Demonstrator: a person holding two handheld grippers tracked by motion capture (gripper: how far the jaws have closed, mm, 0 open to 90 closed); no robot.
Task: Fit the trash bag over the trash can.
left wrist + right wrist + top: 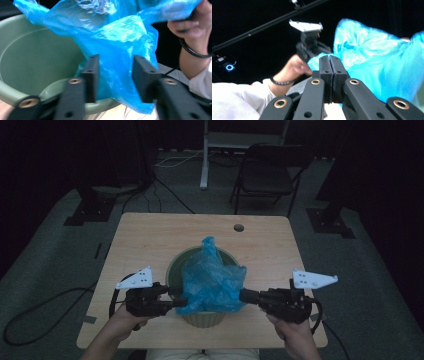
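Two grippers work the blue bag (212, 280) over the green bin (172, 270): your left gripper (113, 77) gapes around a fold, your right gripper (329, 75) pinches an edge to spread it.

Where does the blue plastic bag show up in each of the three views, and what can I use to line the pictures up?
High view: the blue plastic bag stands mid-table in the green bucket, between both tongs.
Left gripper view: the bag hangs across the top and centre, down between the open jaws, over the bucket at left.
Right gripper view: the bag spreads at right, behind the closed jaws.
Shared landmark: the left tongs' grey plate.
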